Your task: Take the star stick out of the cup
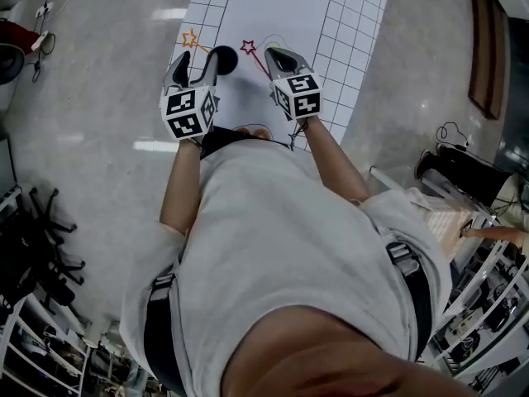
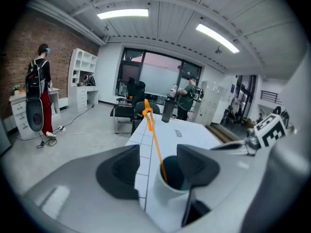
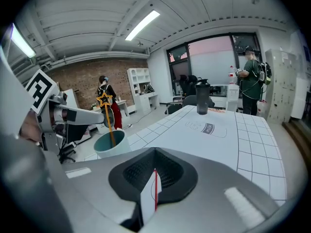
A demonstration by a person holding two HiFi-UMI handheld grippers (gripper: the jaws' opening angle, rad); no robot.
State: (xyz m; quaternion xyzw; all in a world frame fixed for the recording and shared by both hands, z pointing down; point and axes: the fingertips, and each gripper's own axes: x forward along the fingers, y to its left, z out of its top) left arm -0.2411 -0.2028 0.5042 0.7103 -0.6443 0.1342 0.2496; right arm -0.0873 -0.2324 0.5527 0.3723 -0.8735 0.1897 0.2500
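Note:
A teal-lined white cup (image 1: 223,59) stands on the white gridded table (image 1: 347,23). An orange star stick (image 1: 191,38) leans out of it toward the left. My left gripper (image 1: 197,63) is open, its fingers standing on either side of the cup (image 2: 175,178), and the orange stick (image 2: 153,135) rises between them. My right gripper (image 1: 273,55) is shut on a thin red star stick (image 1: 248,47), which is held outside the cup, to its right. In the right gripper view the red stick (image 3: 155,193) shows as a line between the shut jaws (image 3: 154,178), with the cup (image 3: 111,143) off to the left.
A dark bottle (image 3: 202,97) stands at the table's far end beside a printed milk mark (image 3: 208,128). One person (image 3: 252,79) stands beyond the table and another (image 2: 39,96) by the brick wall. Office chairs (image 2: 131,111) sit past the table's end.

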